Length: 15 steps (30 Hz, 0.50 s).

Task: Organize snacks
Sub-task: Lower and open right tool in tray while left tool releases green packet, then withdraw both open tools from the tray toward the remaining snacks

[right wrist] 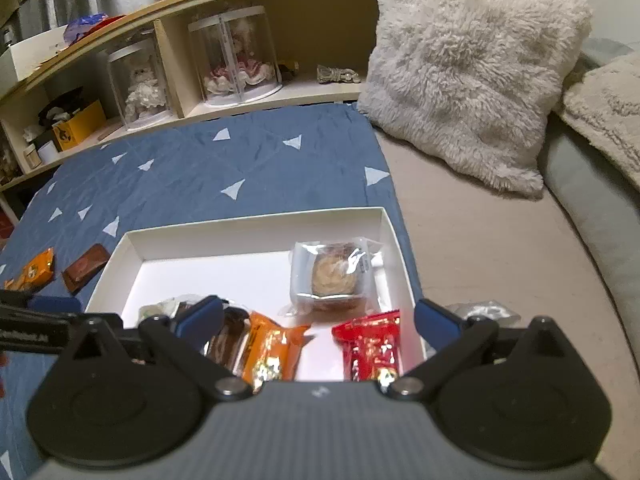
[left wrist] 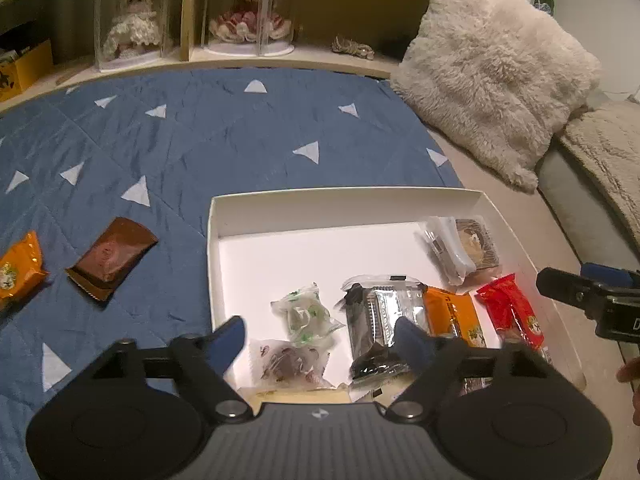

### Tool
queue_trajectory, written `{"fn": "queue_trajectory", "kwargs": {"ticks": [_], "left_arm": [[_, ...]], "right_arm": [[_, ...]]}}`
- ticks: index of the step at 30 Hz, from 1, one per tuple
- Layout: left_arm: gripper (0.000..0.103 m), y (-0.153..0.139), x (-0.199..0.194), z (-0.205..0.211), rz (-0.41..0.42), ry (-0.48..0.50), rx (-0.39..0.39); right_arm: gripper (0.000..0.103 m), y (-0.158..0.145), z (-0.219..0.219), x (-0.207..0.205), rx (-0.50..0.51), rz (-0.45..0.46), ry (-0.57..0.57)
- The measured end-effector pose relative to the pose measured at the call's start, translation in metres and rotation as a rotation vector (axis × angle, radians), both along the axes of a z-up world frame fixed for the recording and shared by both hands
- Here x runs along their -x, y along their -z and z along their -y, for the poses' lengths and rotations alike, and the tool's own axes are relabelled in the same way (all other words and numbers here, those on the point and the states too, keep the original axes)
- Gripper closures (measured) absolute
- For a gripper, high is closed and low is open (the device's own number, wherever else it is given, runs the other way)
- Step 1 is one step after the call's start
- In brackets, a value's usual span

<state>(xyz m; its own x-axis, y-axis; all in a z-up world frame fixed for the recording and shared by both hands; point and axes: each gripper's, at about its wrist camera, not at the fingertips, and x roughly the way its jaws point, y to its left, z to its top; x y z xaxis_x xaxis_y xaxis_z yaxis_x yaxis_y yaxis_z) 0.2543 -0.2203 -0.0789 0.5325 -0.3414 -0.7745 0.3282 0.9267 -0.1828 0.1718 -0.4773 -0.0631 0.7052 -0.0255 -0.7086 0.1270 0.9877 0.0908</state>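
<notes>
- The left gripper (left wrist: 320, 332) hovers spread wide and empty over the near end of the white box (left wrist: 344, 208), above wrapped snacks.
- The right gripper (right wrist: 316, 316), also wide and empty, hangs above the orange packet (right wrist: 272, 344) and red packet (right wrist: 372, 340).

A blue quilt (left wrist: 224, 136) patterned with pale triangles covers the bed, with a beige sheet (right wrist: 480, 248) bare along its right side. Past the far edge runs a low wooden shelf (right wrist: 256, 108) holding two clear domes with dolls (left wrist: 248, 12), a yellow box (right wrist: 78, 124) and small clutter, grey curtains hanging behind. A shaggy cream pillow (right wrist: 468, 72) leans at the far right corner under dim indoor light.
</notes>
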Motion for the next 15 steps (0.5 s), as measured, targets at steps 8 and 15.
{"fn": "queue_trajectory", "kwargs": {"ticks": [8,15], "left_arm": [[0.000,-0.011,0.015,-0.013,0.016,-0.004,-0.005],[0.000,-0.018,0.026,-0.029,0.035,-0.002,0.022]], "right_arm": [[0.001,-0.011,-0.012,0.020,0.023,0.019,0.000],[0.001,-0.018,-0.027,0.033,0.036,0.021,-0.001]]}}
